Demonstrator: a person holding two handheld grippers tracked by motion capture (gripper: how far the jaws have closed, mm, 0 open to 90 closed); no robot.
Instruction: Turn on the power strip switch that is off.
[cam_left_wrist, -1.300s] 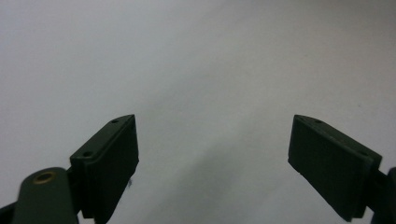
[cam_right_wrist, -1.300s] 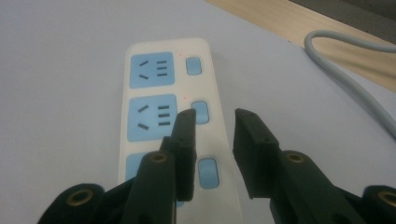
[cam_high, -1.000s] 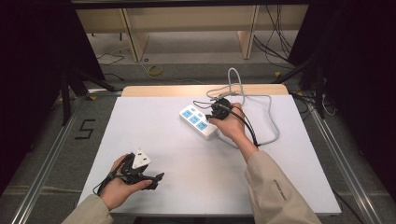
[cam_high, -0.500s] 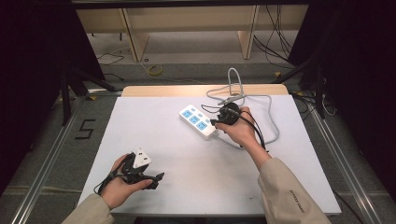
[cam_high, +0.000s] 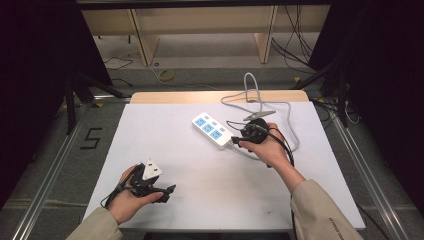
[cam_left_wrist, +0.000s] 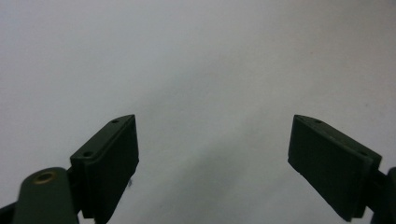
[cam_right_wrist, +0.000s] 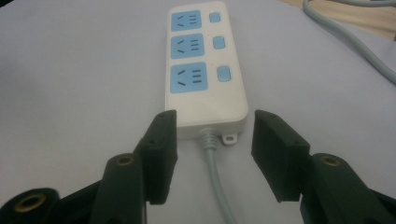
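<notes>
The white power strip (cam_high: 212, 130) lies slantwise just above the middle of the high view, on the pale table (cam_high: 165, 150); in the right gripper view it runs up the centre of the frame, its cable end at the bottom. It is a smooth, hard plastic bar with rounded corners, three light-blue socket faces (cam_right_wrist: 187, 77) in a row, a small blue rocker switch (cam_right_wrist: 223, 73) beside each, and a little mounting lug by the cable. Its grey cord (cam_right_wrist: 215, 179), round and rubbery with a ribbed strain relief, leaves between the jaws. The right gripper (cam_right_wrist: 212, 142) has just been opening; its matte black pads stand apart on either side of the strip's near end, pressing on nothing, so I judge this the moment of letting go or re-gripping. A next move would call for squaring the jaws across the narrow body before closing. The left gripper (cam_left_wrist: 212, 161), at the lower left of the high view, hangs with jaws wide apart over bare table.
</notes>
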